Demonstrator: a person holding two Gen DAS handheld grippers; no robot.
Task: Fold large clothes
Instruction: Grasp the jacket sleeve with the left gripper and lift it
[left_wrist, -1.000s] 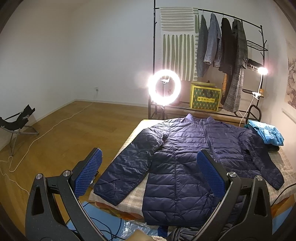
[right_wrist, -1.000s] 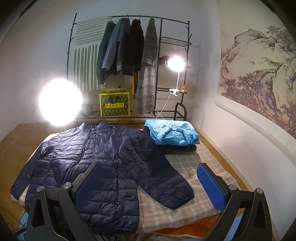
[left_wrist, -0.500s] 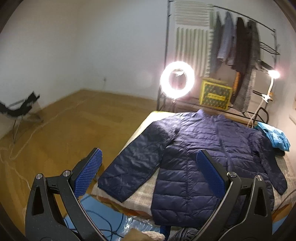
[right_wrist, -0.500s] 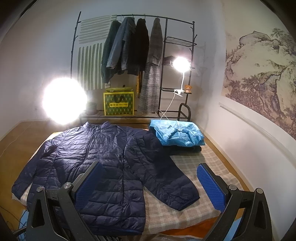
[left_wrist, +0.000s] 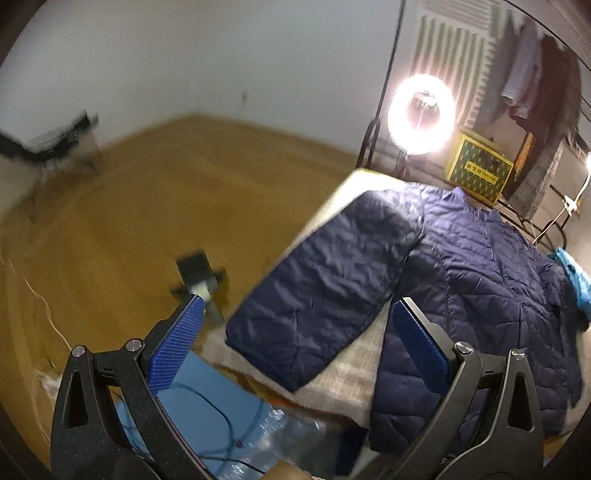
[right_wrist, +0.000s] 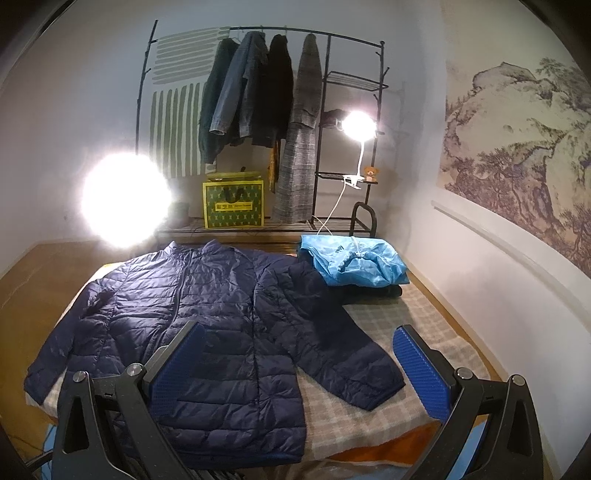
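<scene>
One navy jacket (right_wrist: 207, 314) lies flat; box (right_wrist: 233, 205) lettering seems illegible. Left gripper (left_wrist: 295, 334) and right gripper (right_wrist: 299, 356) both gape, empty.

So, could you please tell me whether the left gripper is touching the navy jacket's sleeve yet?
Apart. The left wrist view shows the left gripper open, with the navy jacket's sleeve lying beyond its fingertips.

Quilted navy jacket (right_wrist: 207, 314): slight sheen. Checked blanket (right_wrist: 413, 373): woven, matt. Floor (left_wrist: 122, 229): smooth wood. Fingers (right_wrist: 421, 363): textured blue pads.
</scene>
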